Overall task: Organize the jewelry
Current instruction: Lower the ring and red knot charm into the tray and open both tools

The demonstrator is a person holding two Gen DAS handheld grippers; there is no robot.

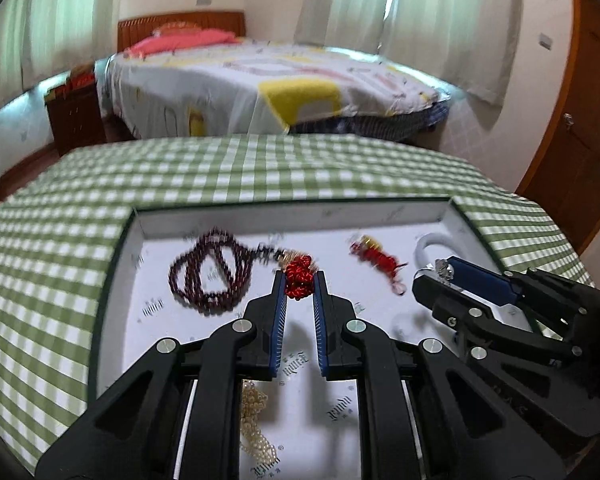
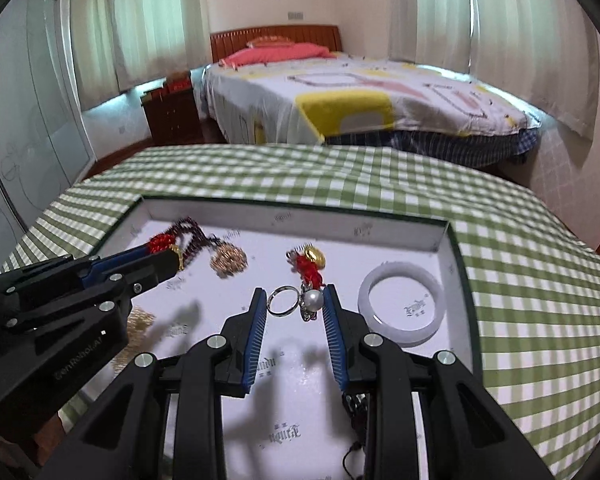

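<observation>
Left hand-held gripper (image 2: 156, 254): "GenRobot.AI" | holds red cord (image 1: 299, 280) | box (image 2: 440, 236)

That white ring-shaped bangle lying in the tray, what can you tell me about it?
The white bangle is a thick, smooth closed hoop, milky and slightly translucent, like jade or glass. It lies flat on the printed white floor of the shallow tray, in its right-hand part near the side wall, and the printed logo shows through its open middle. Nothing grips it: the right hand-held gripper stands just to its left, apart from it. In the left wrist view only its far arc shows, behind the right hand-held gripper.
</observation>
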